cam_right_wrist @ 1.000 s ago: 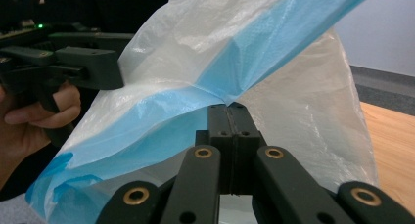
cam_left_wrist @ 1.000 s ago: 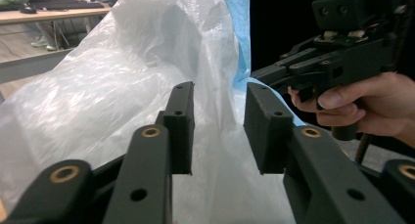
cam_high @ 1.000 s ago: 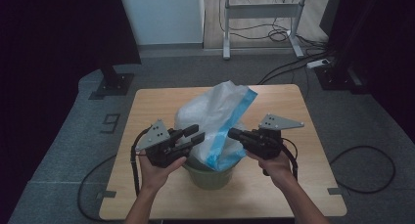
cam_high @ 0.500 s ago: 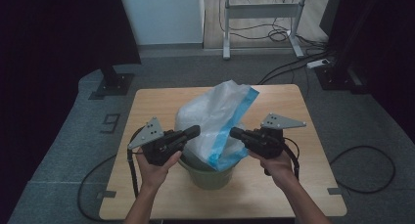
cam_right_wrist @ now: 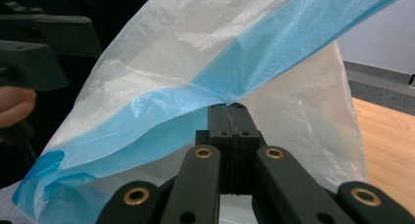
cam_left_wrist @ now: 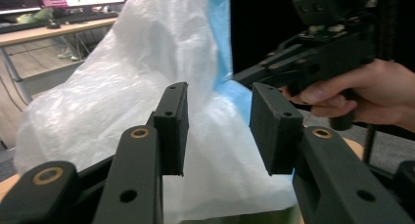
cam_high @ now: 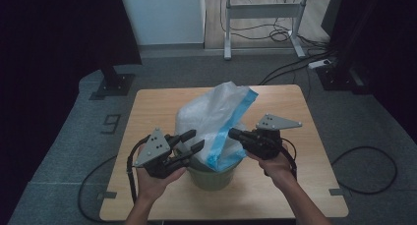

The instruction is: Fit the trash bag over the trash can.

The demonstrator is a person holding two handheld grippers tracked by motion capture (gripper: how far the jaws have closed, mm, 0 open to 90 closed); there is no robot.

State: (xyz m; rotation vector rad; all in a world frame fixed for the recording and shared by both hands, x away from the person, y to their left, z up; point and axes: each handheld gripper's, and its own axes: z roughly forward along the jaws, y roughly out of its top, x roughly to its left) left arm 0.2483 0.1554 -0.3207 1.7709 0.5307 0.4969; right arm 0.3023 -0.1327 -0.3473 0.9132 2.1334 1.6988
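wooden table (cam_high: 157, 107) | grey floor (cam_high: 64, 151) | metal desk frame (cam_high: 260, 11) | power strip (cam_high: 318, 64)

The high view is dim, its left and right sides sunk in near-black, the pale wooden table (cam_high: 147, 107) softly lit from above. Both gripper views are sharper; the translucent white plastic bag with a blue band (cam_right_wrist: 235, 72) glows brightly, near black jaws slightly soft.

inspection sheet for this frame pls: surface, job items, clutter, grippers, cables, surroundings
Surface: wooden table, bare around the bin.
Job's things: white plastic bag with blue band standing out of a green bin.
Clutter: nothing seen.
Grippers: right gripper shut on the bag's blue band; left gripper open, jaws just opening, bag behind them, not pinched.
Cables: black cables on the floor.
Surroundings: grey floor, metal desk frame, power strip.
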